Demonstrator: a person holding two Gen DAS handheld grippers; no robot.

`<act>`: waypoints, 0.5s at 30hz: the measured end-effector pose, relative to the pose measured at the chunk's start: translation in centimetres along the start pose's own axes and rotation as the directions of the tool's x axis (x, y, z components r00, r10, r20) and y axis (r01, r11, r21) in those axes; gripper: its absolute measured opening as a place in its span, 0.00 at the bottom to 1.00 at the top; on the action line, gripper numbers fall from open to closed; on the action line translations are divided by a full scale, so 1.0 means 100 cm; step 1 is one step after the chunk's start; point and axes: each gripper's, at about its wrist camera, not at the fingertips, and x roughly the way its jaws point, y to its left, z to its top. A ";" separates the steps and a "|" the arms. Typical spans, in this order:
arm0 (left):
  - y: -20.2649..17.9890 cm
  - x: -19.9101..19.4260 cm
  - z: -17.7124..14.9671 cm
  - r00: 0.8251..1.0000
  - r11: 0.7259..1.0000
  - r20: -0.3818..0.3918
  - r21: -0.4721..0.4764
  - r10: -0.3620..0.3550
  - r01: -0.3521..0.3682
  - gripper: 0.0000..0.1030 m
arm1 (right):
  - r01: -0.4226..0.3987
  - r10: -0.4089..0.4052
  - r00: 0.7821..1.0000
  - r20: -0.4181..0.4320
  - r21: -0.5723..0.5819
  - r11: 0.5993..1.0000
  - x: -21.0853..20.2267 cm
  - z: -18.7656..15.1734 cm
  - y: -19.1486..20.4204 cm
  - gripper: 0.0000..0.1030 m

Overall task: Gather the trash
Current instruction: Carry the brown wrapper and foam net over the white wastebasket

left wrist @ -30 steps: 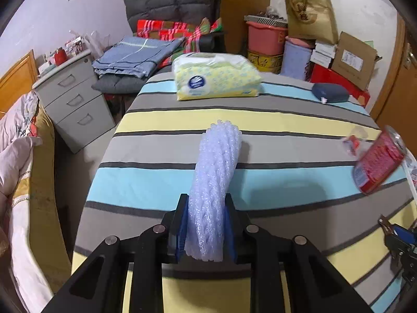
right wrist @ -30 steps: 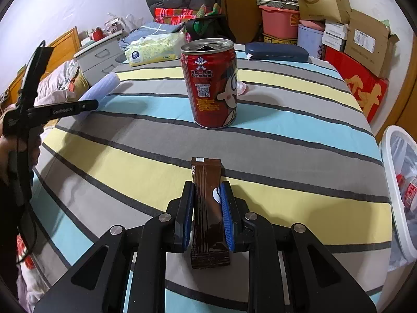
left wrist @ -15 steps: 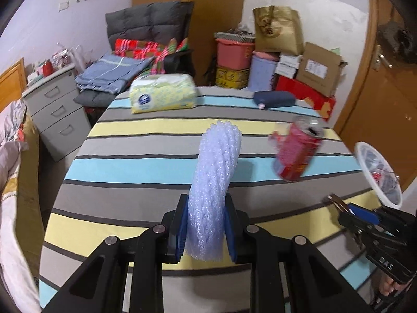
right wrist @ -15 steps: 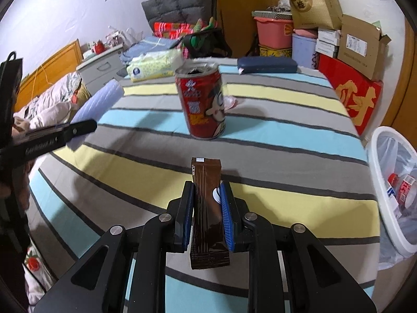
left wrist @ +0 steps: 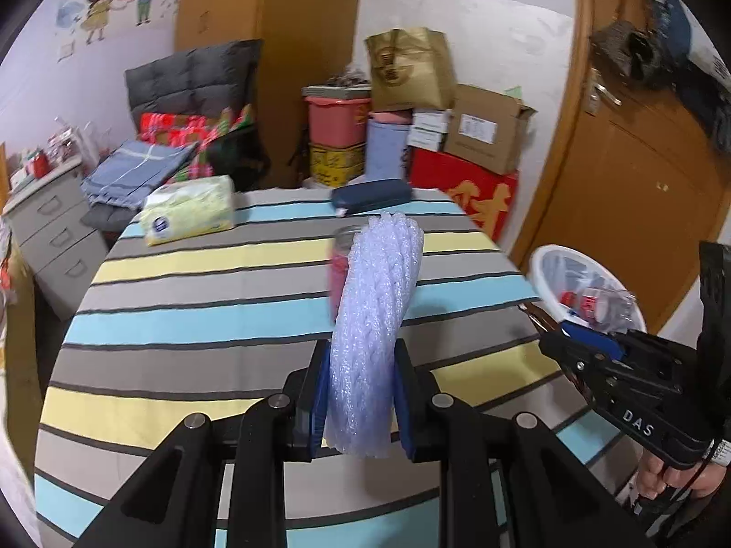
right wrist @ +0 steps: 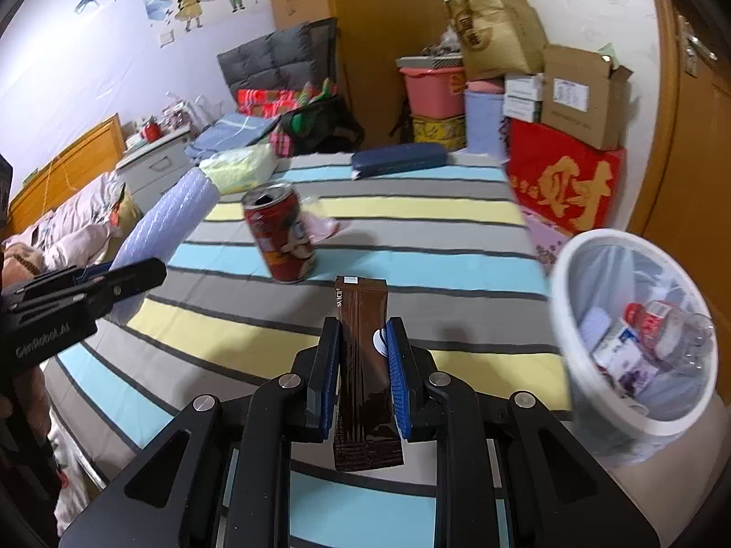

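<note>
My left gripper point(left wrist: 361, 356) is shut on a white foam net sleeve point(left wrist: 377, 301), which sticks up and forward over the striped table point(left wrist: 192, 319). My right gripper point(right wrist: 363, 338) is shut on a brown sachet point(right wrist: 363, 356); the same gripper point(left wrist: 543, 340) shows low at the right of the left wrist view. A red drink can point(right wrist: 281, 239) stands on the table with a crumpled pink wrapper point(right wrist: 322, 226) beside it. In the left wrist view the can point(left wrist: 340, 269) is half hidden behind the sleeve. A white lined bin point(right wrist: 639, 333) with bottles and packets stands off the table's right edge.
A tissue pack point(left wrist: 189, 214) and a dark blue case point(left wrist: 370, 196) lie at the table's far side. Boxes, a pink crate and a red carton point(right wrist: 564, 182) are stacked behind. A wooden door point(left wrist: 630, 182) is right, grey drawers point(left wrist: 50, 233) and a bed point(right wrist: 68, 219) left.
Both grippers have risen and swung right with their loads. The bin has come into both views and grown larger. The can has shifted left and now sits behind the sleeve in the left view.
</note>
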 end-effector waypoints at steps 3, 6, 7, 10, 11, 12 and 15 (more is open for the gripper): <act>-0.020 0.001 0.003 1.000 1.000 0.005 0.012 -0.020 0.020 0.25 | 0.010 -0.010 1.000 0.021 0.008 1.000 -0.009 0.000 -0.012 0.21; -0.038 0.001 0.005 0.999 0.999 0.006 0.028 -0.038 0.037 0.25 | 0.028 -0.029 0.998 0.047 0.024 0.999 -0.017 0.002 -0.025 0.21; -0.044 0.002 0.006 0.999 0.999 0.008 0.030 -0.042 0.042 0.25 | 0.040 -0.042 0.998 0.056 0.029 0.999 -0.020 0.002 -0.030 0.21; -0.063 0.005 0.012 0.998 0.997 0.016 0.041 -0.064 0.063 0.25 | 0.065 -0.068 0.995 0.073 0.046 0.997 -0.027 0.002 -0.042 0.21; -0.070 0.006 0.014 0.997 0.997 0.020 0.049 -0.068 0.067 0.25 | 0.075 -0.079 0.994 0.075 0.053 0.996 -0.029 0.002 -0.047 0.21; -0.077 0.008 0.016 0.997 0.996 0.020 0.052 -0.074 0.073 0.25 | 0.085 -0.089 0.993 0.078 0.059 0.995 -0.031 0.002 -0.051 0.21; -0.096 0.013 0.021 0.995 0.994 0.023 0.061 -0.098 0.096 0.25 | 0.102 -0.109 0.990 0.091 0.071 0.992 -0.037 0.000 -0.063 0.21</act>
